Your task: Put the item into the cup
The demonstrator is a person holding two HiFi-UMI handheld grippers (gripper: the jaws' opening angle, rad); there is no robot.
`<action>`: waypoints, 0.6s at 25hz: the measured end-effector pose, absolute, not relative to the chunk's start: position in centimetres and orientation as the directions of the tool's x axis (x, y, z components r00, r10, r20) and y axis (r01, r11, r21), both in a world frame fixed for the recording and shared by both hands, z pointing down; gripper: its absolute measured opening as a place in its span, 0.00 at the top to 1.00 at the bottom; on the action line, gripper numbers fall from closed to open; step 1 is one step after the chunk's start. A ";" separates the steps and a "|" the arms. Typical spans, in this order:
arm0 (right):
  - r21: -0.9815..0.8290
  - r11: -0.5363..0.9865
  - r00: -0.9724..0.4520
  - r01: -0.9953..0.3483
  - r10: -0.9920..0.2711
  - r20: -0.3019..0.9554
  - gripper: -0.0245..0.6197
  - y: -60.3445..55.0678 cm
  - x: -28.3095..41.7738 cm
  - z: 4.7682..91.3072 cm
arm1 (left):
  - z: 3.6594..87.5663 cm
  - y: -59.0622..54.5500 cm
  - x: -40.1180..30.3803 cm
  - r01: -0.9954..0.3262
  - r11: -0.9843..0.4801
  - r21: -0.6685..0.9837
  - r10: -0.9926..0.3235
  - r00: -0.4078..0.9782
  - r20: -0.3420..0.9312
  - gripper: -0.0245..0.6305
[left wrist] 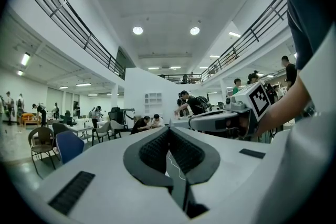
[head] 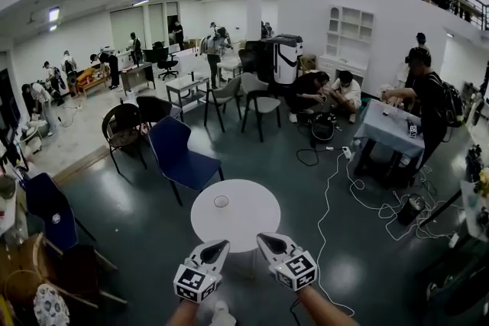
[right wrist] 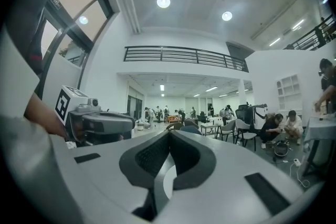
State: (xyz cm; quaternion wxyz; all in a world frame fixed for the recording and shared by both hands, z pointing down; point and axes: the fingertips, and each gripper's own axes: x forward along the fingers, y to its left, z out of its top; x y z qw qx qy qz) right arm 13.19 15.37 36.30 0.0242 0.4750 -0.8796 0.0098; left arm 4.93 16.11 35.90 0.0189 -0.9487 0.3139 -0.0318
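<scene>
While you held the left gripper [head: 220,246] and right gripper [head: 265,240] at the table's [head: 256,229] near edge, both pairs of jaws were pressed together on nothing; the cup [head: 221,201] stood alone mid-table, no item showed, so I judged pickup unstarted: finding the item came next

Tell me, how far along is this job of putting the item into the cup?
Nothing looks done yet. The cup stands alone on the round white table, and it is too small to tell whether anything is inside it. The left gripper and right gripper hover at the table's near edge, jaws together and empty. I see no item, so picking it up and dropping it in are both left.
</scene>
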 end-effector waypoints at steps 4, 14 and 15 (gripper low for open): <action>0.002 0.546 -0.545 -0.838 -0.837 0.047 0.93 16.3 13.2 36.8 | 36.5 17.3 4.6 -0.597 -0.800 -0.061 -0.600 0.798 0.056 0.94; -0.006 0.540 -0.540 -0.842 -0.840 0.052 0.93 17.9 13.1 37.1 | 36.7 18.7 4.3 -0.592 -0.804 -0.057 -0.594 0.802 0.064 0.94; -0.006 0.537 -0.537 -0.843 -0.842 0.054 0.93 17.9 13.1 37.1 | 36.8 18.8 4.3 -0.589 -0.806 -0.055 -0.592 0.803 0.065 0.94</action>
